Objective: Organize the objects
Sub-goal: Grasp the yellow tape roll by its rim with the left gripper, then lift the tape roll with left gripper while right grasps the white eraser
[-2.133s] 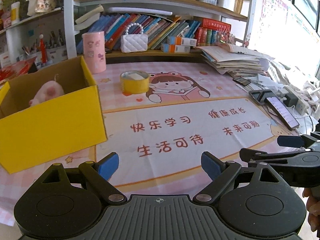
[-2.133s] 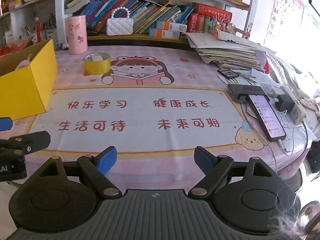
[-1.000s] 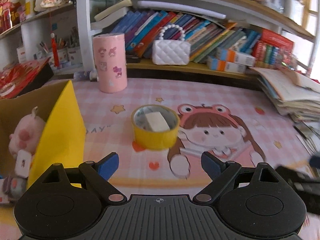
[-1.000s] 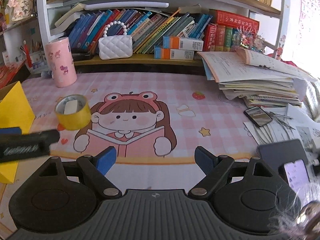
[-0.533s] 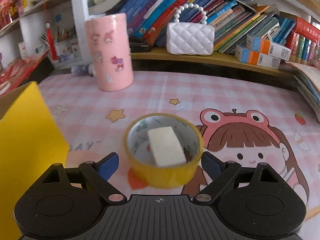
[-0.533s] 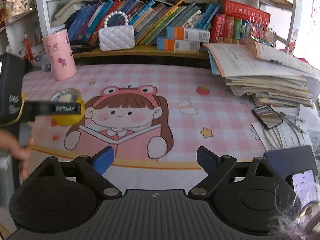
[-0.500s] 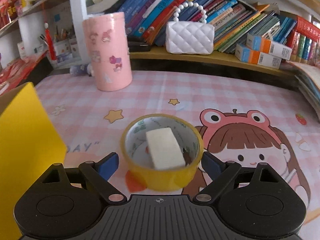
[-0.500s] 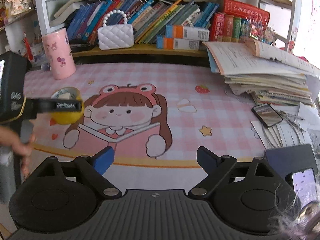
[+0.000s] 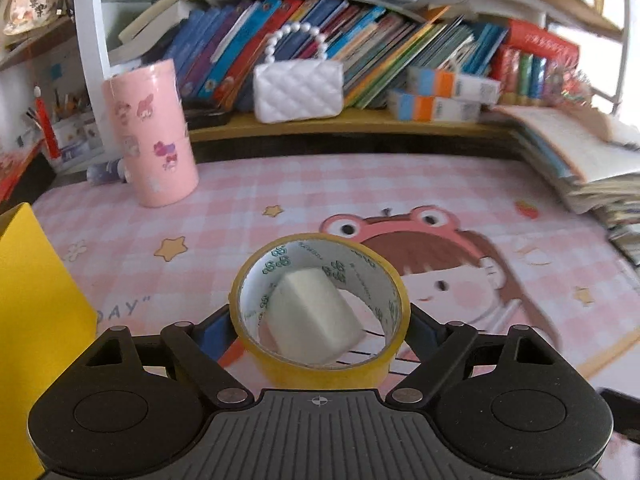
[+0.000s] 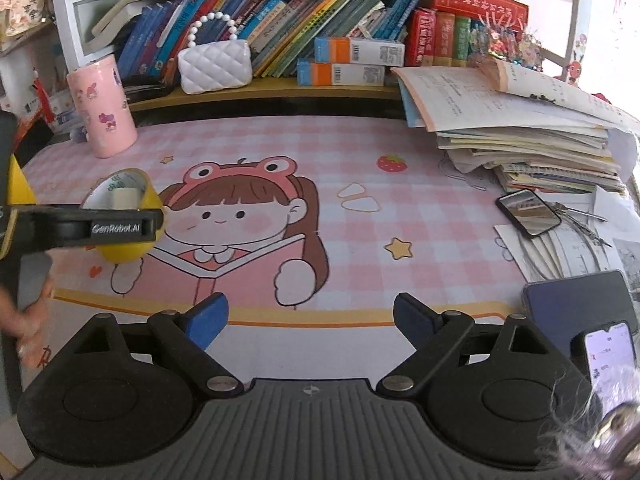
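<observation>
Closer now than half a second back: in the left wrist view the yellow tape roll (image 9: 320, 312), which lay ahead of the fingers, sits between them, a white block (image 9: 314, 316) resting inside its core. Left tool (image 9: 320, 330) is wide and its jaws are closing; blue pads flank the roll on both sides, contact not certain, so no grip yet. Roll lies on the pink table mat (image 9: 400, 184); yellow box (image 9: 36, 312) stands just left, pink canister (image 9: 150, 132) farther back. Right wrist view: right tool (image 10: 310, 318) wide open, nothing between its fingers, hovering over the mat; left tool seen from the side at the roll (image 10: 124, 216). Judgement: the pick-up is imminent, the box the likely destination.
</observation>
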Action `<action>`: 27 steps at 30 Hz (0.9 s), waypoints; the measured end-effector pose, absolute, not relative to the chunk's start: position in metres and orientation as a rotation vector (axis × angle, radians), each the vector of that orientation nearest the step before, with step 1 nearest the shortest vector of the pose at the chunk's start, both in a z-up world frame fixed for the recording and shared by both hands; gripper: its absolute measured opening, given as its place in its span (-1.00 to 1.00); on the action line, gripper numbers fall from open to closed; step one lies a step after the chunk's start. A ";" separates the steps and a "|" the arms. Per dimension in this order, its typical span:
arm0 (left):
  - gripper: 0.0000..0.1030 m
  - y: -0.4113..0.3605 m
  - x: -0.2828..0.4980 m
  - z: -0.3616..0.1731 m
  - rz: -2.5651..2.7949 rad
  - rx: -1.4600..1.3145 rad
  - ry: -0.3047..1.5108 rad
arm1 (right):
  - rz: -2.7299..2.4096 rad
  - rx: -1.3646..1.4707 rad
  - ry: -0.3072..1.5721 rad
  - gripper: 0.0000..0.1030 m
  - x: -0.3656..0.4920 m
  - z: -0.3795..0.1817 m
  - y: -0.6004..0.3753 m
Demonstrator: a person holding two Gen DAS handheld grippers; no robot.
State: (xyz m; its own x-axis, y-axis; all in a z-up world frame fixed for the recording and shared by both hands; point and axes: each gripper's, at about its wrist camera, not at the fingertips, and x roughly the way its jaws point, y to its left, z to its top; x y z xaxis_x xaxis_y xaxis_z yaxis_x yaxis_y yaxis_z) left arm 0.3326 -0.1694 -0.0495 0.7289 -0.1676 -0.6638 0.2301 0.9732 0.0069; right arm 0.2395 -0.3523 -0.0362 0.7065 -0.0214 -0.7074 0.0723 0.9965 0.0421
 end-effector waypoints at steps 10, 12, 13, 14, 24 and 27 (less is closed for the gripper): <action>0.70 -0.137 0.295 0.005 -0.215 -0.028 0.611 | 0.035 0.052 0.768 0.73 0.245 -0.035 -0.328; 0.70 -0.129 0.283 0.012 -0.195 -0.025 0.599 | 0.064 0.039 0.760 0.73 0.249 -0.036 -0.320; 0.70 -0.124 0.278 0.015 -0.186 -0.027 0.597 | 0.079 0.032 0.757 0.73 0.252 -0.037 -0.316; 0.70 -0.119 0.271 0.017 -0.172 -0.028 0.598 | 0.095 0.025 0.754 0.74 0.256 -0.038 -0.312; 0.70 -0.083 0.207 0.035 -0.082 -0.048 0.588 | 0.252 -0.044 0.697 0.73 0.305 -0.057 -0.260; 0.70 -0.078 0.196 0.040 -0.060 -0.046 0.572 | 0.254 -0.054 0.690 0.71 0.322 -0.063 -0.248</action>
State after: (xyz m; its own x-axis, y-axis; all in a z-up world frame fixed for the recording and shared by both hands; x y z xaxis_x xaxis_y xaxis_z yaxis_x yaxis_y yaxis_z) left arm 0.1964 -0.0781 0.0398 0.8391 -0.0699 -0.5394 0.0441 0.9972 -0.0606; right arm 0.3220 -0.2475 -0.0627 0.7416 0.2144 -0.6356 -0.2497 0.9677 0.0351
